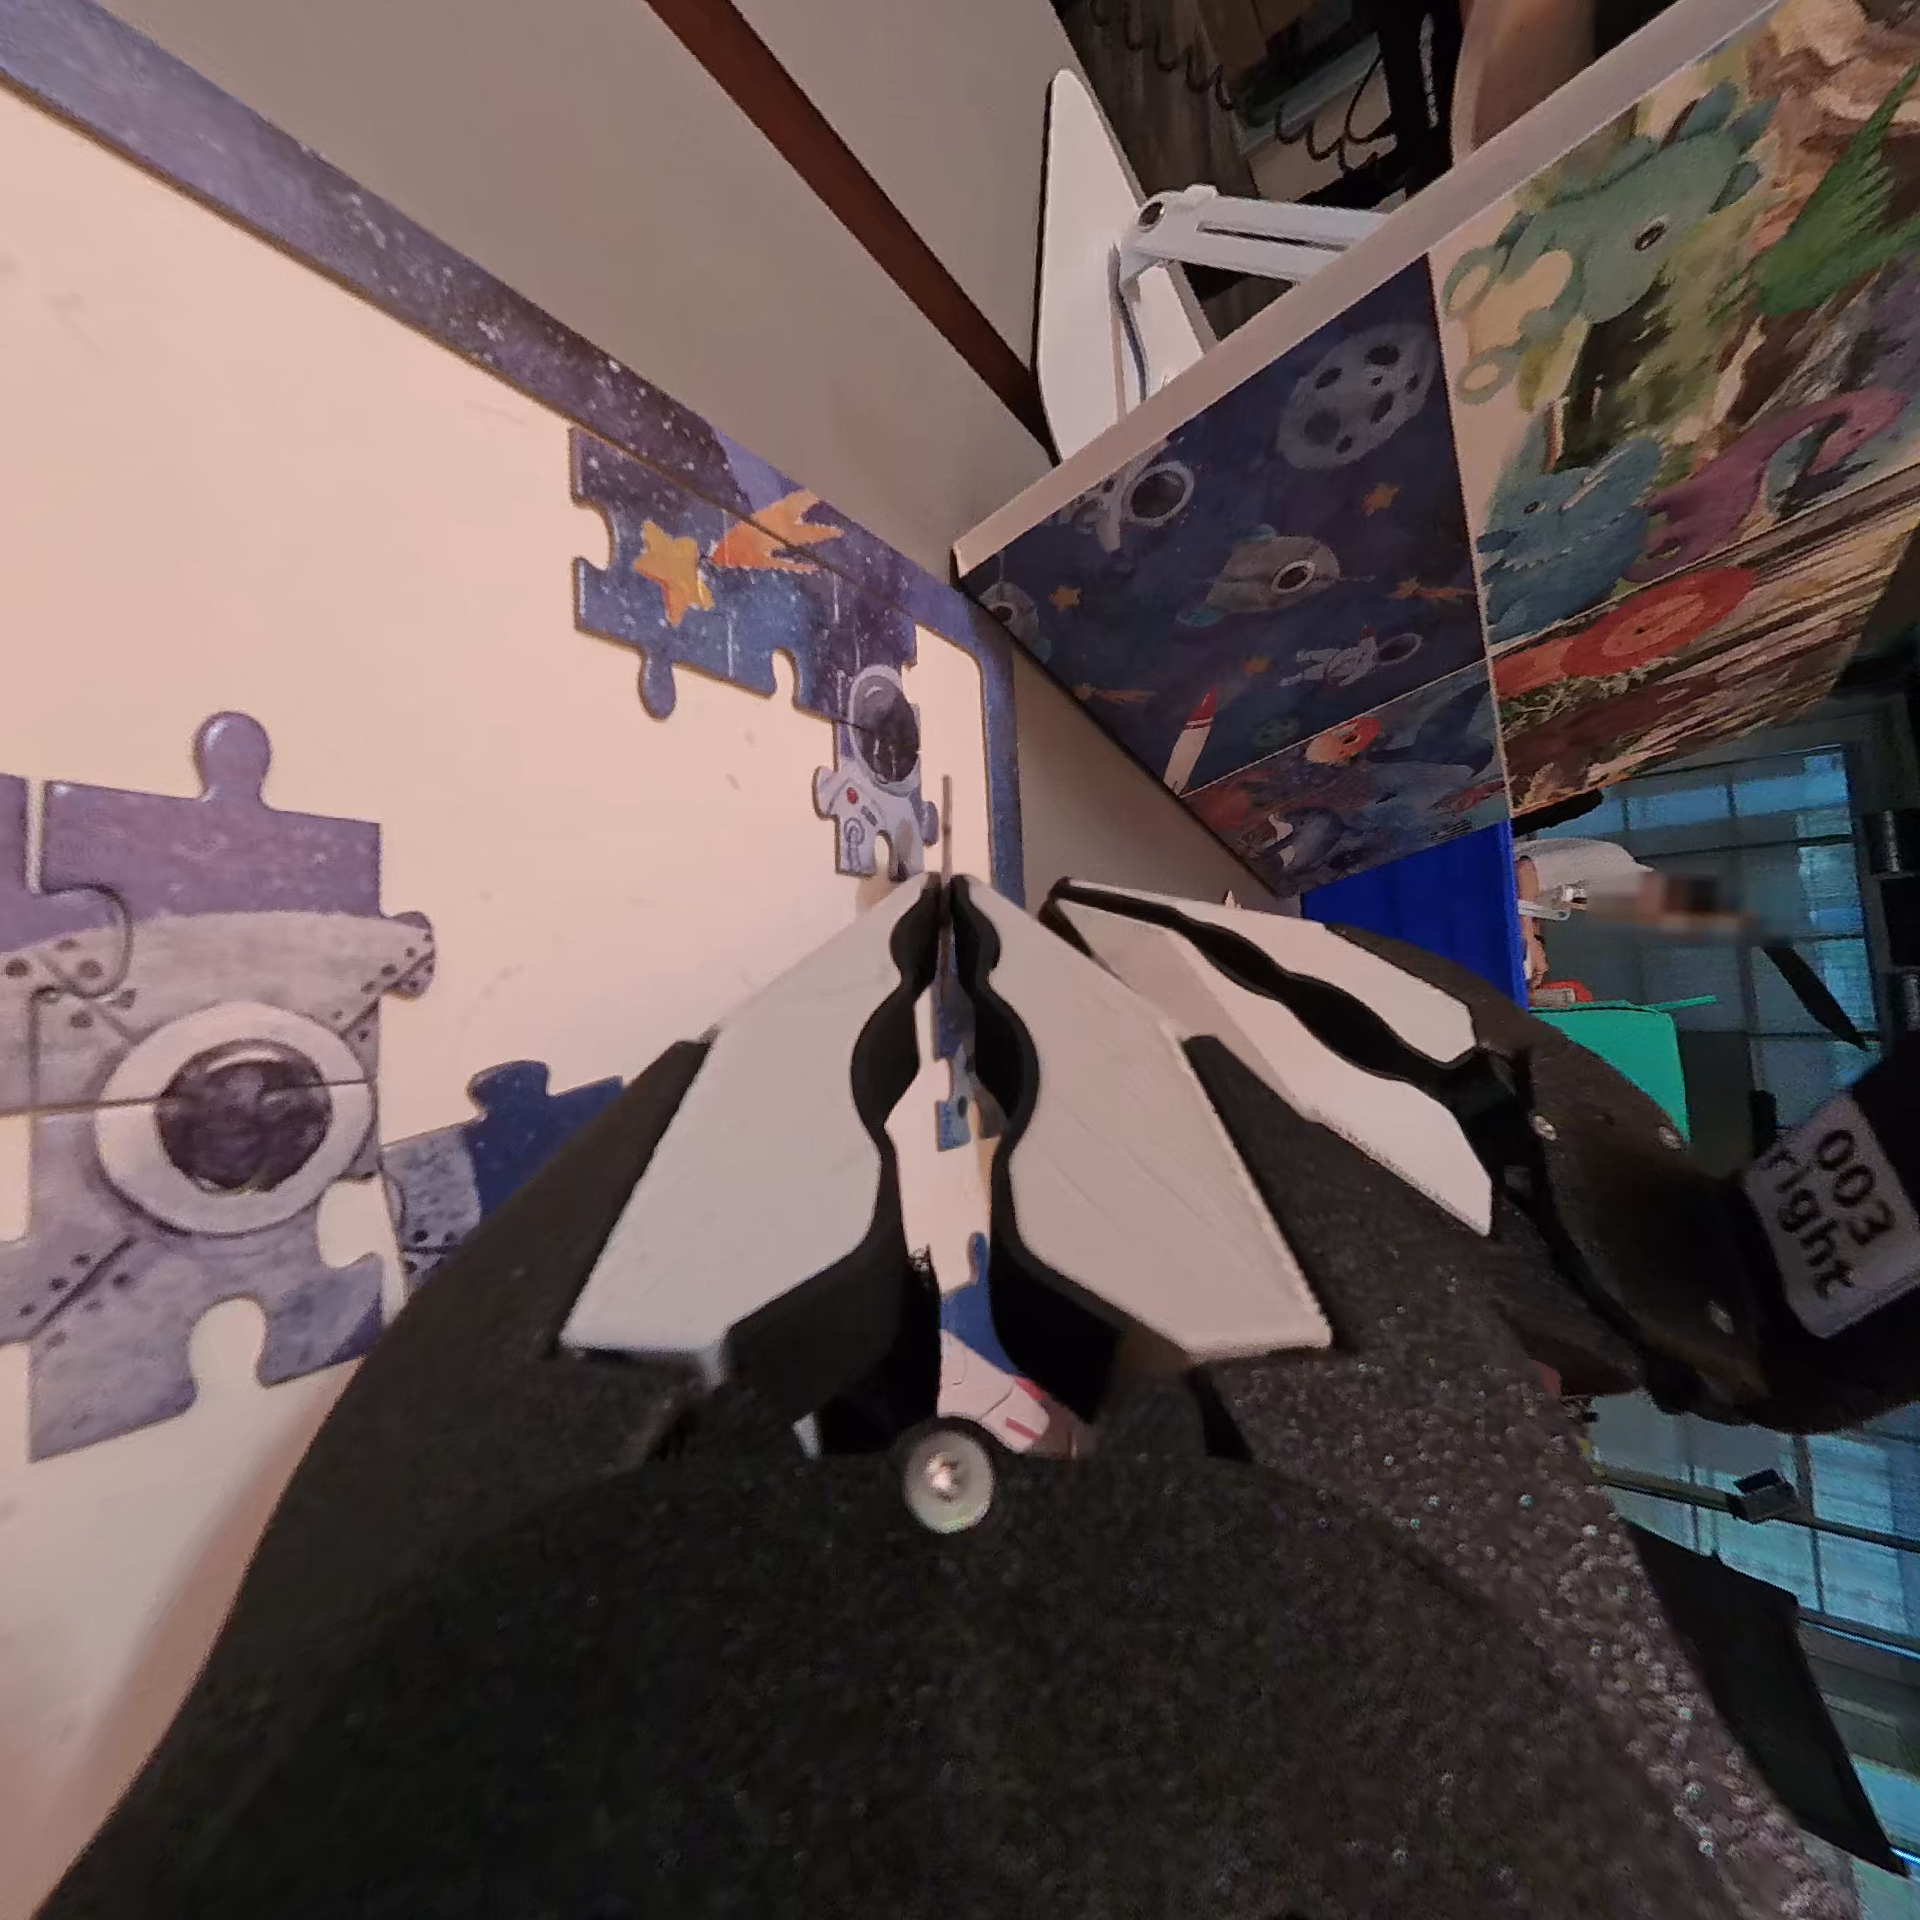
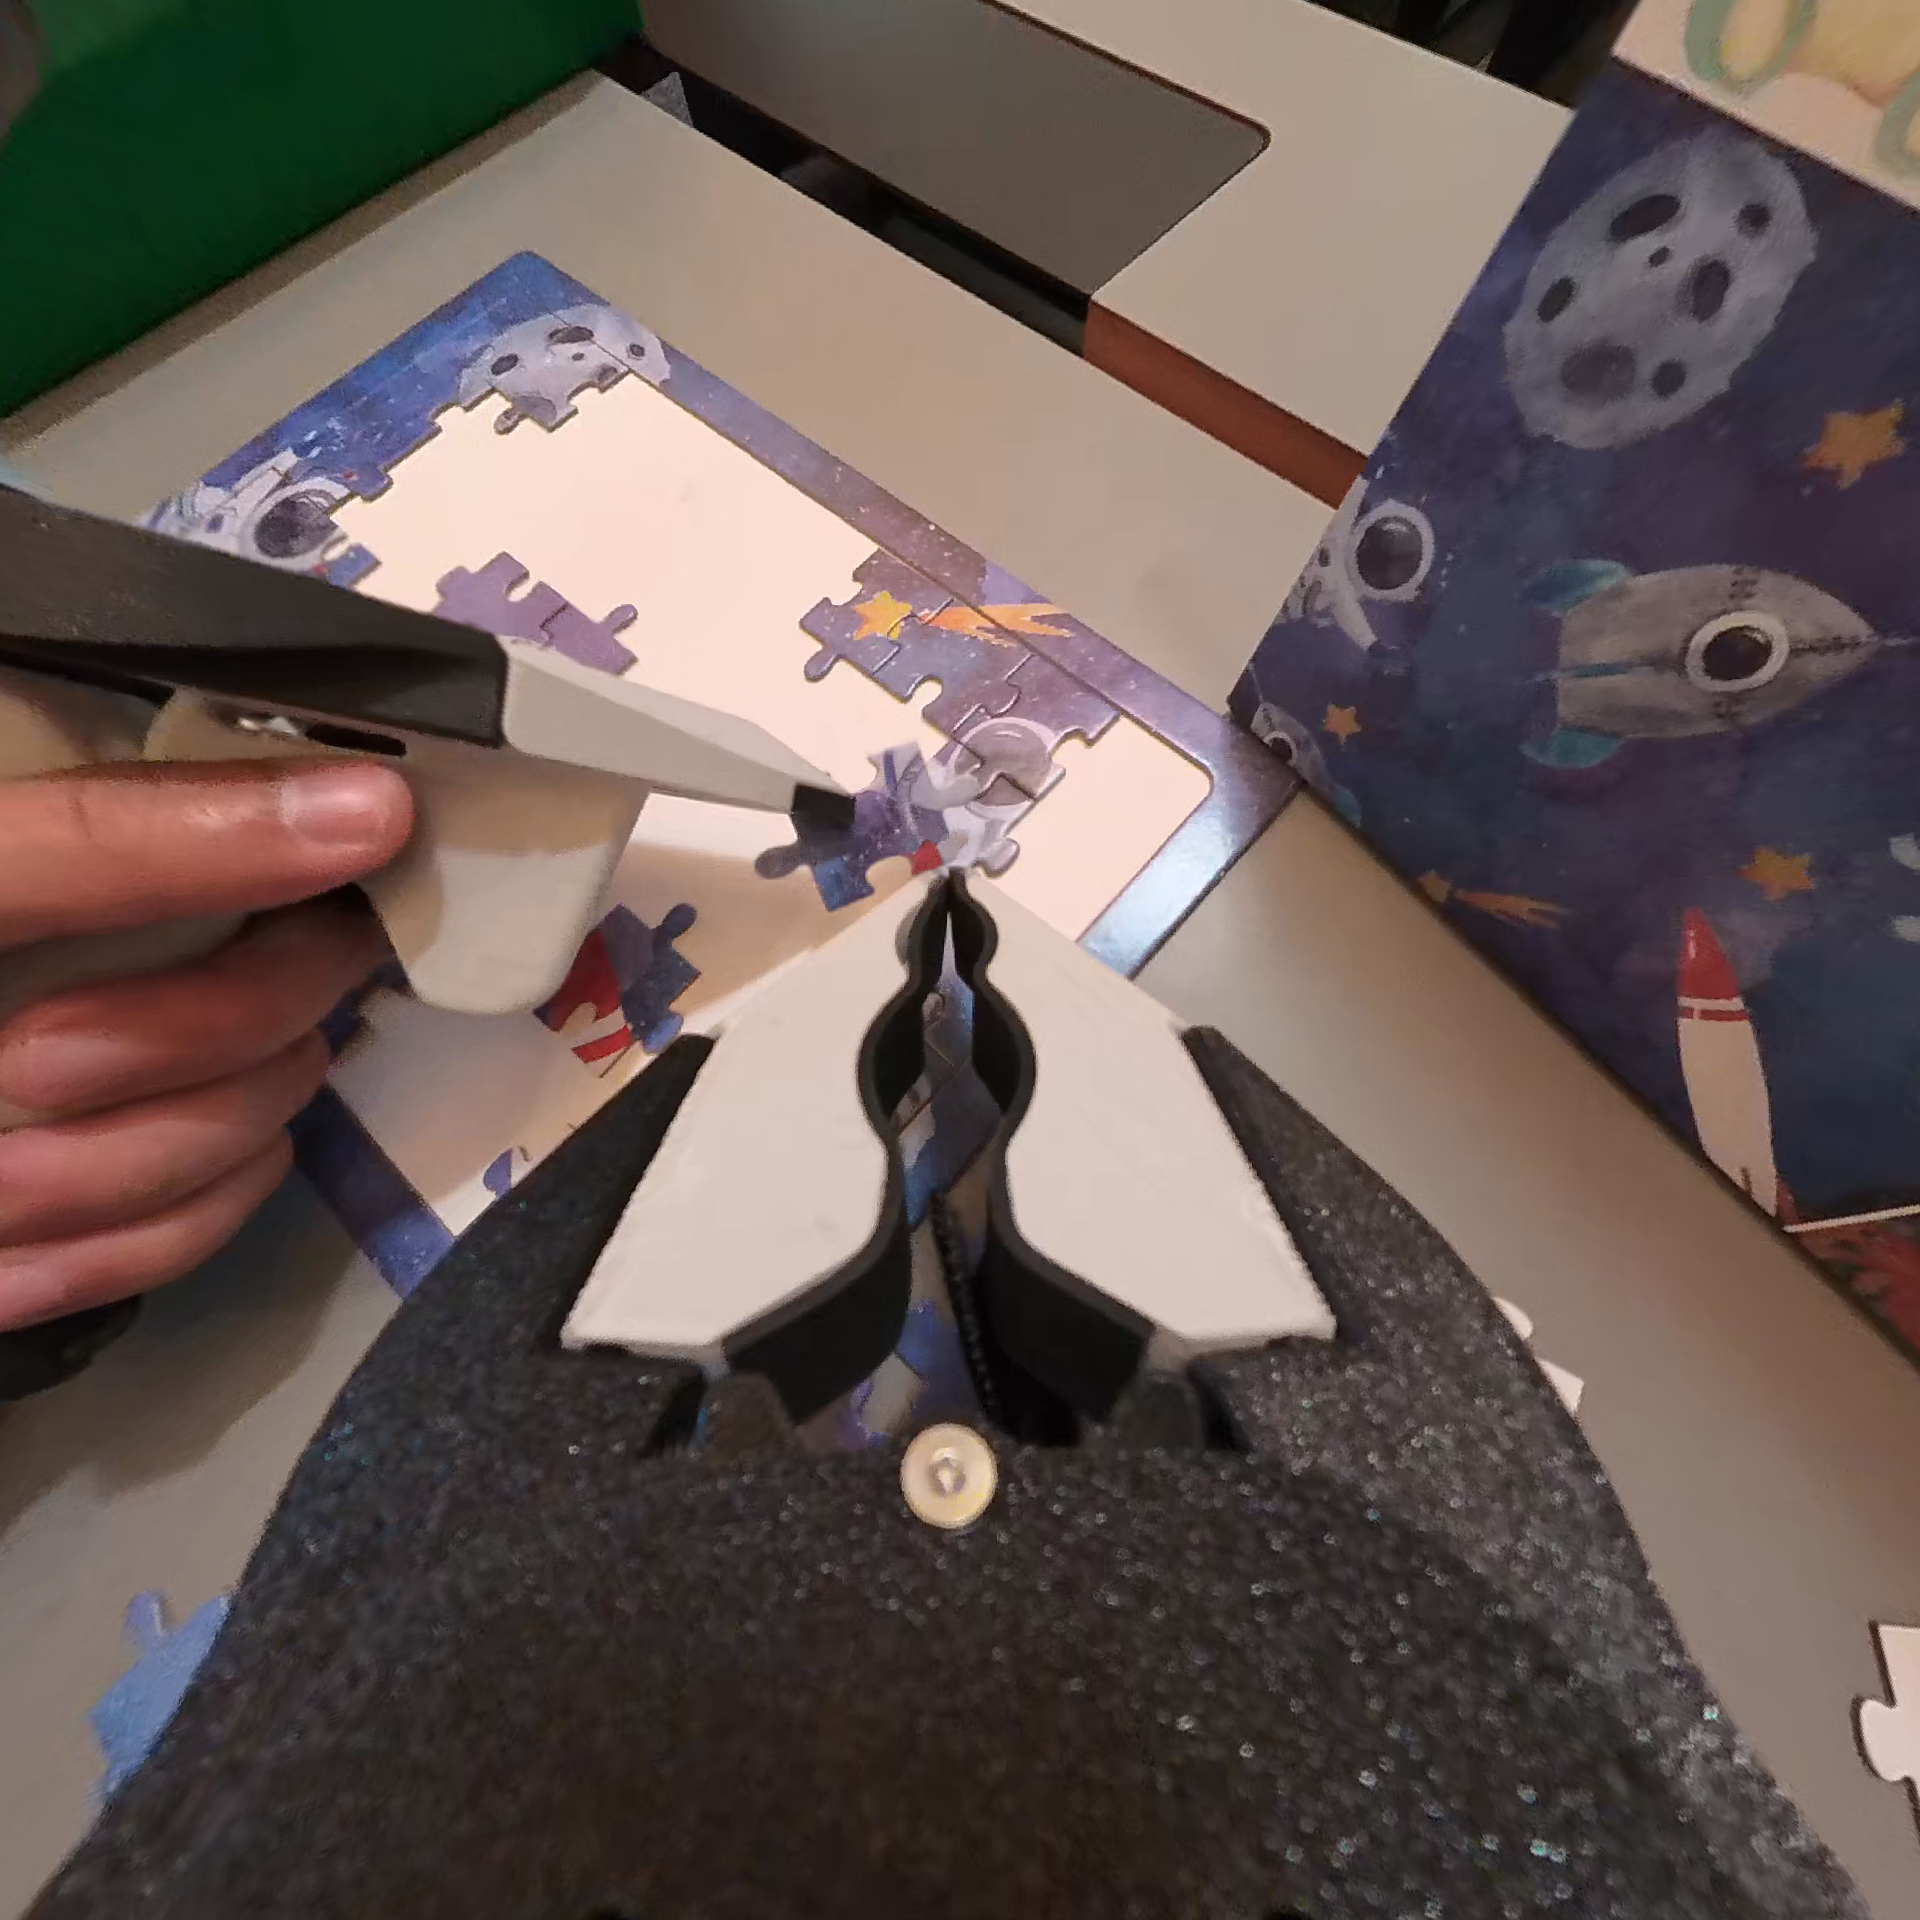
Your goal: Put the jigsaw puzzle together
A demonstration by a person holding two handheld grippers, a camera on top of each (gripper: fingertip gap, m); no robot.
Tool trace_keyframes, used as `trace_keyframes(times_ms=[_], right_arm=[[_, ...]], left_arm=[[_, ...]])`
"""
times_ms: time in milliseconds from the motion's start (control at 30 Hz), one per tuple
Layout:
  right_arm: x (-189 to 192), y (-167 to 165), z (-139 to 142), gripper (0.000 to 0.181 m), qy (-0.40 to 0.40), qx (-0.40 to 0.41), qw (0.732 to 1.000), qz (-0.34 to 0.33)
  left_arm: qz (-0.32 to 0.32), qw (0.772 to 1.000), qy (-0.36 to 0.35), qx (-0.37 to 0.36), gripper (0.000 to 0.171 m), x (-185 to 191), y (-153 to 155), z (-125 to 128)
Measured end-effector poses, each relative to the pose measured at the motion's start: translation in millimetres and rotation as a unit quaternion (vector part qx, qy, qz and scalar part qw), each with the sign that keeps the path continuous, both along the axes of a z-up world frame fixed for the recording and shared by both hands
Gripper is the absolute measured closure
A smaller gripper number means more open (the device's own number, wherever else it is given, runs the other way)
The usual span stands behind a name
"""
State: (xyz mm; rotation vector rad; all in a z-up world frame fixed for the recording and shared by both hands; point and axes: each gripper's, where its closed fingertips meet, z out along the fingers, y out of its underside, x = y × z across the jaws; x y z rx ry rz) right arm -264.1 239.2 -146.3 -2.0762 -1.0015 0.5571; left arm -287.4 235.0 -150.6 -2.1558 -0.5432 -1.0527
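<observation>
The puzzle tray (image 2: pixel 1174 831) has a blue starry frame and a cream floor. Joined star and comet pieces (image 2: pixel 935 634) and an astronaut piece (image 2: pixel 1013 748) fill its near right corner; they also show in the left wrist view (image 1: pixel 727 582). My left gripper (image 1: pixel 943 883) is shut on an astronaut puzzle piece, seen edge-on (image 1: pixel 947 831). In the right wrist view the left gripper (image 2: pixel 821 810) holds that piece (image 2: pixel 894 831) tilted against the placed astronaut. My right gripper (image 2: pixel 951 883) is shut, its tips at the held piece's near edge; it also shows in the left wrist view (image 1: pixel 1060 894).
The puzzle box (image 2: pixel 1621 623) with the space picture stands right of the tray. Rocket-window pieces (image 1: pixel 208 1091) and a red and white rocket piece (image 2: pixel 613 997) lie in the tray. A loose blue piece (image 2: pixel 156 1704) and white face-down pieces (image 2: pixel 1881 1735) lie on the table. Left and right tips are no more than a few centimetres apart.
</observation>
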Motion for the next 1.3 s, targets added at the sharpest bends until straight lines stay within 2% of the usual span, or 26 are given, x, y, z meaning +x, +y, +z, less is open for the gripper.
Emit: trace_keyframes(times_ms=[167,400,600,700,867,1000,1067,1300], right_arm=[[-2.1,-3.0,-14.0,0.181,-0.046,0.008,0.999,0.016],[-7.4,0.0,-23.7,0.181,-0.062,0.003,0.998,0.018],[-7.0,0.9,-23.4,0.181,-0.058,-0.002,0.998,0.019],[-4.7,3.3,-17.6,0.181,-0.054,0.004,0.998,0.015],[-3.7,3.9,-10.9,0.181,-0.048,0.012,0.999,0.017],[-6.9,0.0,-16.2,0.181,-0.065,0.020,0.997,0.032],[-5.8,0.5,-18.4,0.181,-0.074,0.025,0.996,0.034],[-3.9,3.8,-7.4,0.181,-0.030,0.006,0.999,0.021]], left_arm=[[-0.002,1.000,-0.006,-0.005,0.170,4.2,-3.5,-1.7],[-0.006,1.000,0.006,-0.007,0.169,10.0,-13.2,-3.0],[-0.014,1.000,0.017,-0.006,0.168,11.5,-16.0,-3.5],[-0.013,0.999,0.043,-0.003,0.158,8.1,-15.3,-3.5],[-0.028,0.998,0.054,0.001,0.158,12.4,-16.6,-2.0],[-0.027,0.998,0.059,-0.008,0.163,10.8,-17.0,-7.4],[-0.028,0.998,0.047,-0.007,0.170,10.5,-17.0,-5.8],[-0.022,1.000,0.006,-0.004,0.170,9.9,-14.4,-0.2]])
